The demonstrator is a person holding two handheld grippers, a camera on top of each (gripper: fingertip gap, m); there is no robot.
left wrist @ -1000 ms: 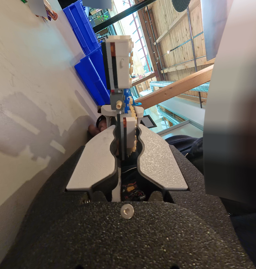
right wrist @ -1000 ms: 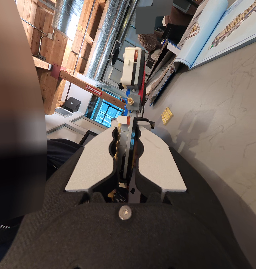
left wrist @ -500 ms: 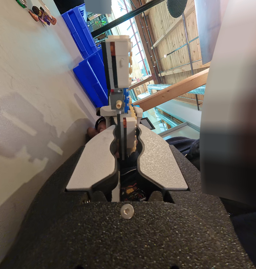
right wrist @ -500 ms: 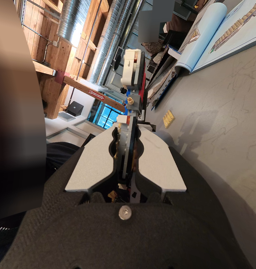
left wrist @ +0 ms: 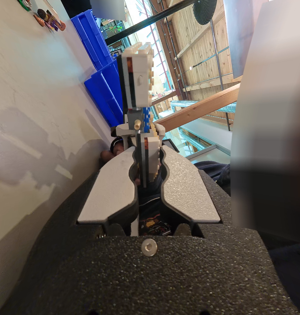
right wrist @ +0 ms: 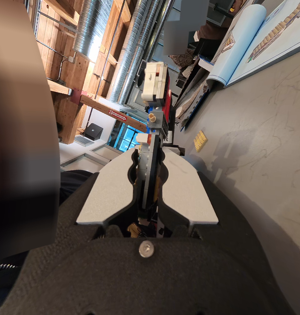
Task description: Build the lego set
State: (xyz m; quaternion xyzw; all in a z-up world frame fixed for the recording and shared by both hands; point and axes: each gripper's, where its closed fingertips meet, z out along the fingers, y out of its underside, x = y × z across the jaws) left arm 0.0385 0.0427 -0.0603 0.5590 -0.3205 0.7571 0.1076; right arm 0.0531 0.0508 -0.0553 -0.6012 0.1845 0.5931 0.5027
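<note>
Two claws, one brick model gripped between them.

Both held up in the air beside a pale table (left wrist: 35,119), turned sideways. Left claw (left wrist: 148,158) clamped on one end of the brick model (left wrist: 137,76), pads pressed on its white and black sides. Right claw (right wrist: 148,158) clamped on the other end of the same model, grey and black there. Between the two, a grey block with a tan peg (left wrist: 137,122), a blue strip, then a white chunk sticking out past the far claw. Blue bins (left wrist: 101,81) on the table behind it. A yellow plate (right wrist: 200,140) lying flat near the right claw, and an open book (right wrist: 265,42) farther off. Small toy figures (left wrist: 48,20), maybe, at the table's far edge, too blurry to be sure.
</note>
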